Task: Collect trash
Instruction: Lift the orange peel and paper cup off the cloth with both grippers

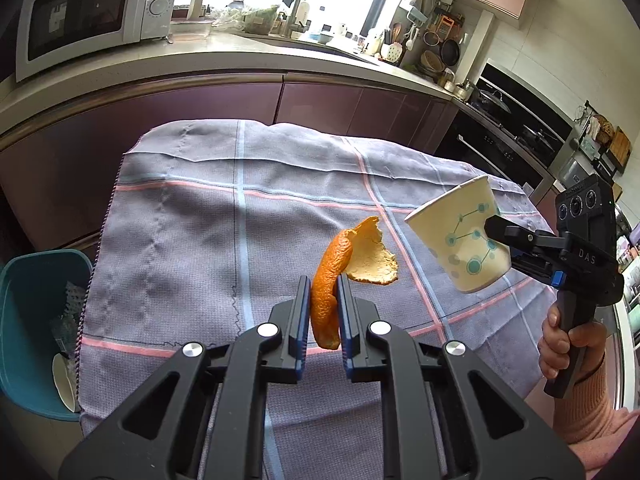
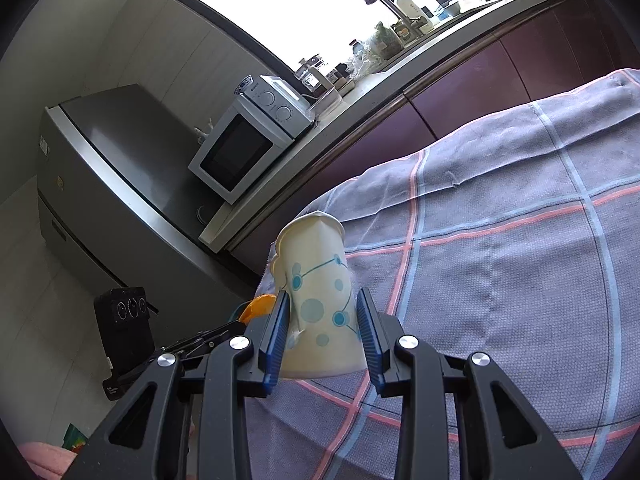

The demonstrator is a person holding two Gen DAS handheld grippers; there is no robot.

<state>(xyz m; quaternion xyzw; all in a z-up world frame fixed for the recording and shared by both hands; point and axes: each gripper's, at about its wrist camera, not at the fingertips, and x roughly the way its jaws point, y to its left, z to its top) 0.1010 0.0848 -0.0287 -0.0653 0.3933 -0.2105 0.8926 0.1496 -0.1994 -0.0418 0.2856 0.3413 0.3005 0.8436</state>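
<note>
My left gripper (image 1: 324,282) is shut on a curled orange peel (image 1: 352,258), held in the air above the checked cloth (image 1: 200,240) on the table. My right gripper (image 2: 323,300) is shut on a squashed white paper cup (image 2: 316,292) with blue dots, its mouth pointing away. In the left wrist view the cup (image 1: 460,240) hangs at the right in the right gripper (image 1: 494,232), a hand around that gripper's handle. In the right wrist view a bit of the peel (image 2: 260,307) shows at the left behind the fingers.
A teal bin (image 1: 32,320) with rubbish inside stands on the floor left of the table. Behind run a purple-fronted counter (image 1: 280,96) with a microwave (image 1: 92,12) and a sink. A grey fridge (image 2: 112,184) stands at the counter's end.
</note>
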